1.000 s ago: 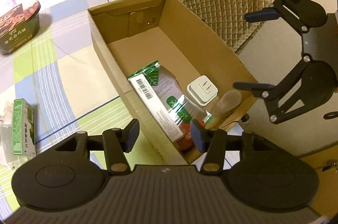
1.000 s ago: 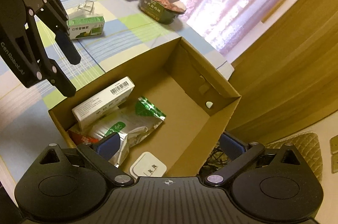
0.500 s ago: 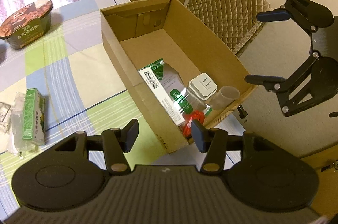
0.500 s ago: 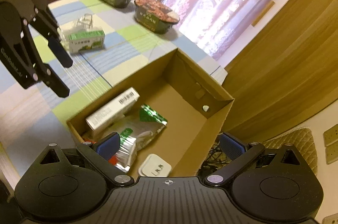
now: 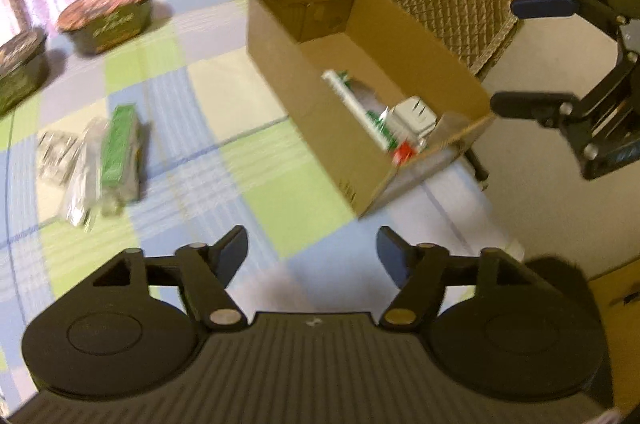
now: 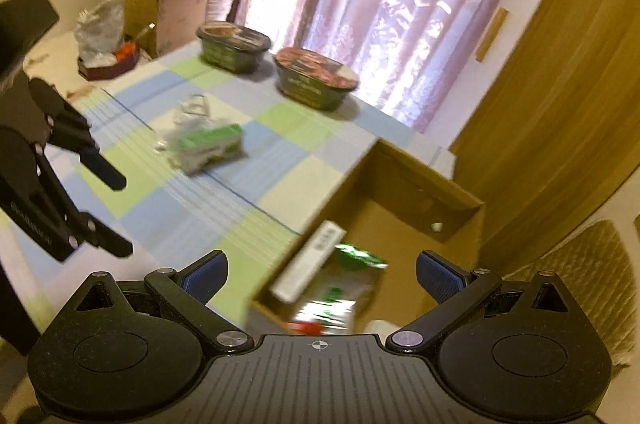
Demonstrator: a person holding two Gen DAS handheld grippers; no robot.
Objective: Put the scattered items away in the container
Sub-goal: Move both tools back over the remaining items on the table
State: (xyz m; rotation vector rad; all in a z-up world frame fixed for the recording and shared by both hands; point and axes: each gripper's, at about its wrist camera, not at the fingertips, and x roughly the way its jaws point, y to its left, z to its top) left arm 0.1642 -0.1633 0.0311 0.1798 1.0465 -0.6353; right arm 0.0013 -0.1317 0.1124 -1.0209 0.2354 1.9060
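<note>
Both the left gripper and right gripper are held wide and empty. The green carton lies at 10 o'clock, well apart from the cardboard box, probably targeted next.

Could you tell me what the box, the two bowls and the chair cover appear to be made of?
The box looks like plain brown cardboard: matte, with folded flaps and raw edges. The two bowls look like paper or plastic with glossy printed film lids; blur leaves that open. The chair cover looks like quilted beige fabric, stitched in diamonds.
</note>
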